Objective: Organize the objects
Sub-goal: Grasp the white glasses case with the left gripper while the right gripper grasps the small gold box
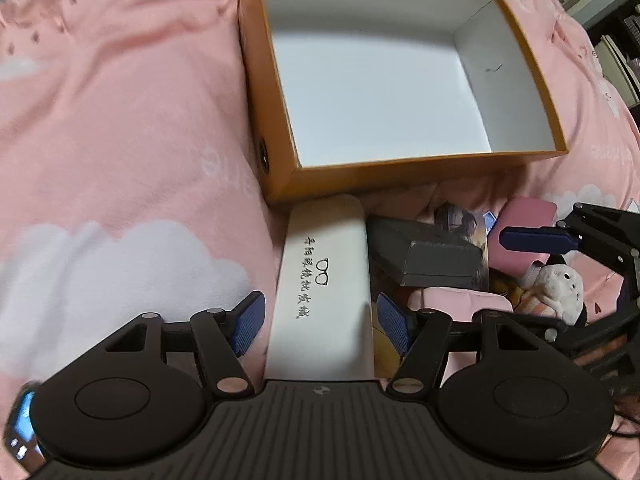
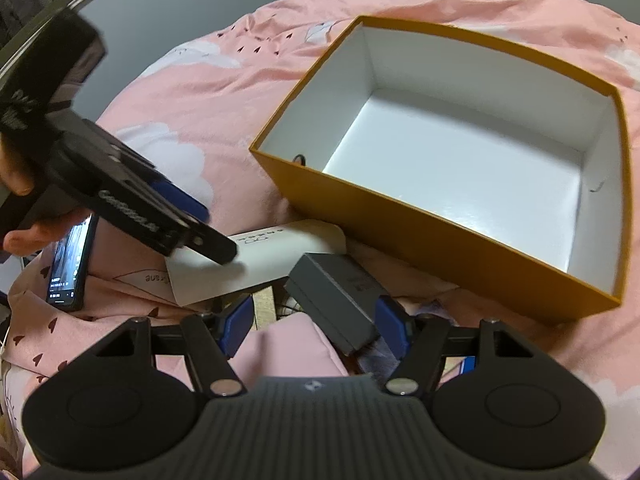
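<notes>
Pink cloud-print bedding carries an empty orange box, the left gripper spread astride a white glasses case beside it, while the right gripper stands spread, one pad touching a grey box, a lit phone nearby.

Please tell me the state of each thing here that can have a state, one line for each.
Orange box: open, empty inside.
Glasses case: closed, lying between the left claw's fingers.
Grey box: closed, lying flat.
Phone: screen on.
Left claw: open.
Right claw: open.
</notes>
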A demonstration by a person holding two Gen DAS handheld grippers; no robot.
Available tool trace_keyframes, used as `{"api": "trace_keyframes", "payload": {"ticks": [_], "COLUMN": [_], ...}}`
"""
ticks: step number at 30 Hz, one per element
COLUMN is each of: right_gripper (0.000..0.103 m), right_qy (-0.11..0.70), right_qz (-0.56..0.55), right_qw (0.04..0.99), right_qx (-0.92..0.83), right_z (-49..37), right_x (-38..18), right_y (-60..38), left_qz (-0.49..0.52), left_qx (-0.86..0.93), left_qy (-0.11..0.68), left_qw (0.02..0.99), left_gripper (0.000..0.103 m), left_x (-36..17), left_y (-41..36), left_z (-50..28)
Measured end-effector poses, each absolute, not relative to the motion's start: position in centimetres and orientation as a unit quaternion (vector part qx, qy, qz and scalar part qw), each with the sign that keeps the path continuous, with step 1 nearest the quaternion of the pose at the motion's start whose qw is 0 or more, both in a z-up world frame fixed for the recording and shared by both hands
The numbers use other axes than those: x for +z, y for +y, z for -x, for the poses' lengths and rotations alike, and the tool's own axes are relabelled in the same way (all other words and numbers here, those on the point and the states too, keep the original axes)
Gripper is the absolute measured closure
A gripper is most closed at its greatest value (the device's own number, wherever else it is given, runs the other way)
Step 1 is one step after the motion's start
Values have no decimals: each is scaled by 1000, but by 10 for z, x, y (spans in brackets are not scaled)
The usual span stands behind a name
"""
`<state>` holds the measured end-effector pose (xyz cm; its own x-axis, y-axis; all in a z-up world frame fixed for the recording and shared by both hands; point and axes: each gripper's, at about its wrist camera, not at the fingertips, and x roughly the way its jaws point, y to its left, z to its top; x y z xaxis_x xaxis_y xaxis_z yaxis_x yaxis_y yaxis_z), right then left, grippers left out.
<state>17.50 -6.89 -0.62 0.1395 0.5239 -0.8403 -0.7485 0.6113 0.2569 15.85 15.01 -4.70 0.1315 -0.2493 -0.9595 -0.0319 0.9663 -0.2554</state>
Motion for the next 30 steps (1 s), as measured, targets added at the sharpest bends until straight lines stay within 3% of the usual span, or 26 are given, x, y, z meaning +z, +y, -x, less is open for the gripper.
{"api": "trace_keyframes", "payload": {"ticks": [10, 13, 21, 30], "right_gripper": [34, 34, 50, 51], "right_qy": [509, 511, 499, 520], "right_qz": [118, 116, 129, 205], "right_qw": [731, 726, 695, 644], "right_qx": [439, 446, 502, 522], "right_z": [-178, -179, -170, -161], "right_x": [-12, -12, -5, -26], "right_y": [-57, -55, -42, 3], "left_qz": [150, 152, 138, 113], "left_qx": [-70, -65, -59, -49], "left_qy": [701, 701, 685, 676], "left_qw": [694, 693, 713, 727], "left_gripper": [25, 30, 32, 33], "left_x": [-83, -89, -70, -39], "left_y": [153, 147, 144, 148], "left_z": [-177, -178, -169, -145]}}
